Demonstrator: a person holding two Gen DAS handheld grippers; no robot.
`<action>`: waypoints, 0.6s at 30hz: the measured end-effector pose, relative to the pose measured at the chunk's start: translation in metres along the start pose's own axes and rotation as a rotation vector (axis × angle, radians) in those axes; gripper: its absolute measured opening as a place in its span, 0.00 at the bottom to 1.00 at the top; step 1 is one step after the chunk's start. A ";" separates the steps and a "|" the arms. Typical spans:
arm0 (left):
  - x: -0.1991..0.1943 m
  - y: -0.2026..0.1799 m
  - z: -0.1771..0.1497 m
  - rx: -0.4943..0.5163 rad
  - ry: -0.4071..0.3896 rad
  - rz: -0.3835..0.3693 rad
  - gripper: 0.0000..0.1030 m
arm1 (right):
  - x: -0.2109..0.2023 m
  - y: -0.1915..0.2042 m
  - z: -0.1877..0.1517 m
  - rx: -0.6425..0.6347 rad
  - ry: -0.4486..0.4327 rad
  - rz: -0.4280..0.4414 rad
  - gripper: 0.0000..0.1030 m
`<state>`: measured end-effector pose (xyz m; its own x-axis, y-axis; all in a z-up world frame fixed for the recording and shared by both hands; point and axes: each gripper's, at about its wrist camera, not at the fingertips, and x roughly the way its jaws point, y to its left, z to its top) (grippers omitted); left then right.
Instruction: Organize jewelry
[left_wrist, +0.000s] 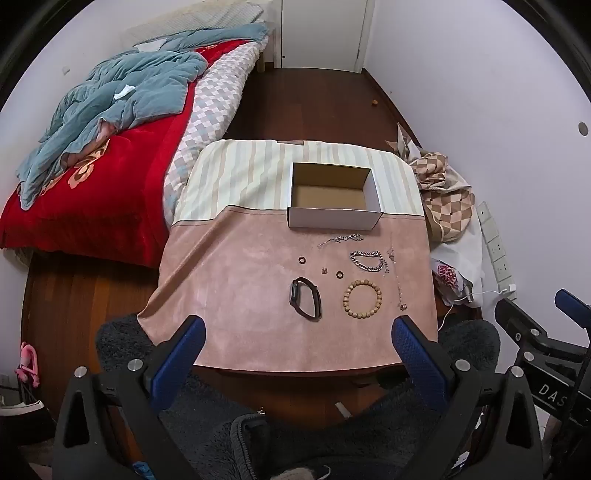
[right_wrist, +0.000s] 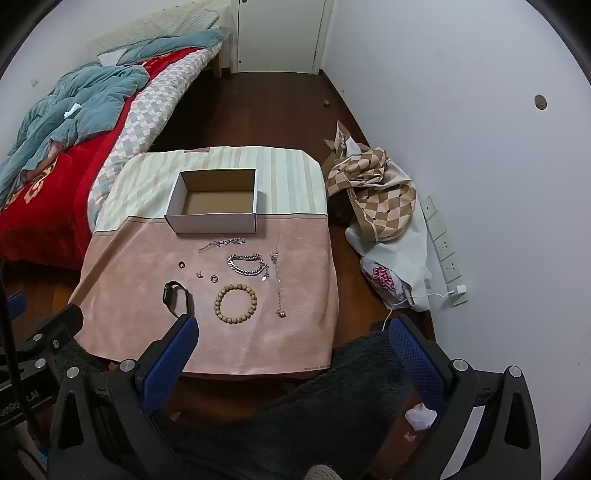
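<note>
Small table under pink-and-striped cloth (left_wrist: 236, 295), centre frame in both views. Open cardboard box (left_wrist: 334, 218), empty, at cloth's mid-line, upper centre. Jewelry laid out below box, pieces apart: thin silver chain (left_wrist: 340, 239) nearest box; chunky silver bracelet (left_wrist: 369, 260); long thin necklace (left_wrist: 396, 273) running down the right side; wooden bead bracelet (left_wrist: 362, 297); black watch (left_wrist: 305, 303) left of beads; two small dark rings (left_wrist: 302, 260), (left_wrist: 338, 274); tiny charm (left_wrist: 325, 270) between them.

Left gripper (left_wrist: 297, 328) spread fully wide, holding nothing, low in frame at table's near edge. Right gripper (right_wrist: 293, 328) likewise fully wide, holding nothing, its left finger (right_wrist: 173, 350) just below watch (right_wrist: 176, 297). Bed with red blanket (left_wrist: 110, 192) at upper left.
</note>
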<state>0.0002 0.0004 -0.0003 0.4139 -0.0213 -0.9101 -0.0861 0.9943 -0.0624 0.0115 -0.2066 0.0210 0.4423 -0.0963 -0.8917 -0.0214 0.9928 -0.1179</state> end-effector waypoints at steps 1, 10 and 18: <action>0.000 0.000 0.000 0.000 0.000 -0.001 1.00 | 0.000 0.000 0.000 -0.002 0.000 -0.003 1.00; 0.000 0.000 0.000 0.004 -0.005 0.010 1.00 | -0.001 0.001 0.000 -0.003 -0.008 -0.017 1.00; 0.000 0.000 0.000 0.004 -0.004 0.009 1.00 | -0.001 0.000 0.000 -0.001 -0.007 -0.018 1.00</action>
<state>0.0004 0.0010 -0.0002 0.4171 -0.0116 -0.9088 -0.0864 0.9949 -0.0523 0.0112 -0.2064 0.0219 0.4493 -0.1136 -0.8861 -0.0143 0.9908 -0.1343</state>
